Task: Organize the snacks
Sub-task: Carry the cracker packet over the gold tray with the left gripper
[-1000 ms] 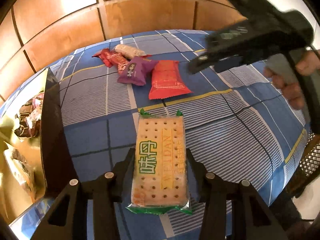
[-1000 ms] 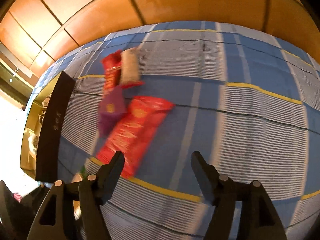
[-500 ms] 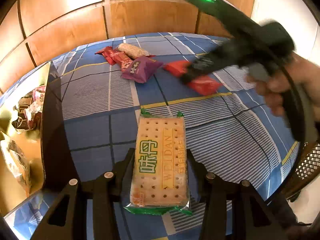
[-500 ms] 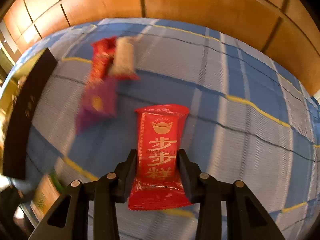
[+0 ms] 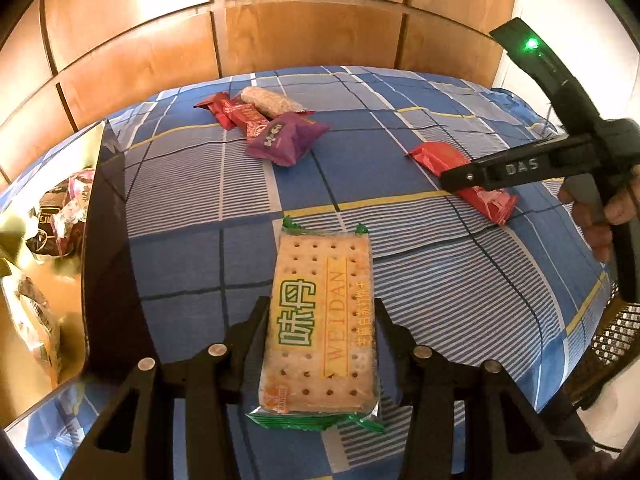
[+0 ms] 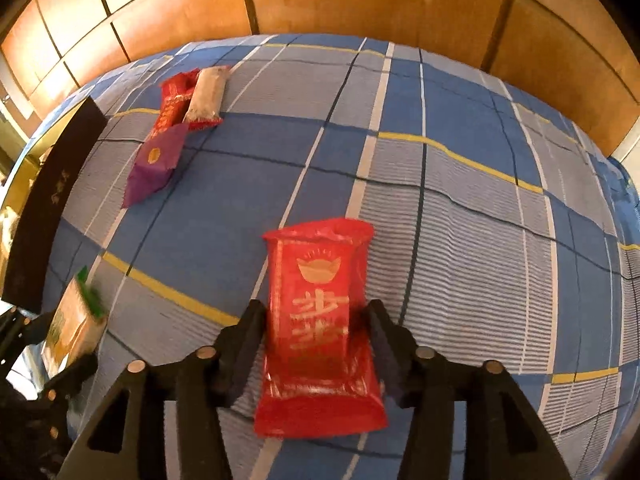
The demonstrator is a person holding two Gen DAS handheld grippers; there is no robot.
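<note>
My left gripper (image 5: 320,309) is shut on a tan cracker packet (image 5: 324,264) with green ends, its pads pressing both long sides just above the blue plaid cloth (image 5: 440,300). In the right wrist view my right gripper (image 6: 316,314) straddles a red snack packet (image 6: 320,280) lying on the cloth. Its jaws are opening, and a gap shows beside the right finger (image 6: 380,328). The left wrist view shows that red packet (image 5: 436,156) at the right, under the right gripper's black fingers (image 5: 460,178) and a hand (image 5: 600,216).
A purple packet (image 5: 286,140), red wrappers (image 5: 236,114) and a pale oat bar (image 5: 272,102) lie grouped at the far left of the cloth. A dark-walled box (image 5: 100,220) with a gold inside holds several snacks (image 5: 60,216). A wire mesh basket (image 5: 616,340) sits off the right edge.
The right gripper came down over the red packet, closed on it and carried it rightward away from the purple packet; its jaws now stand wider. The left gripper kept still with the crackers.
</note>
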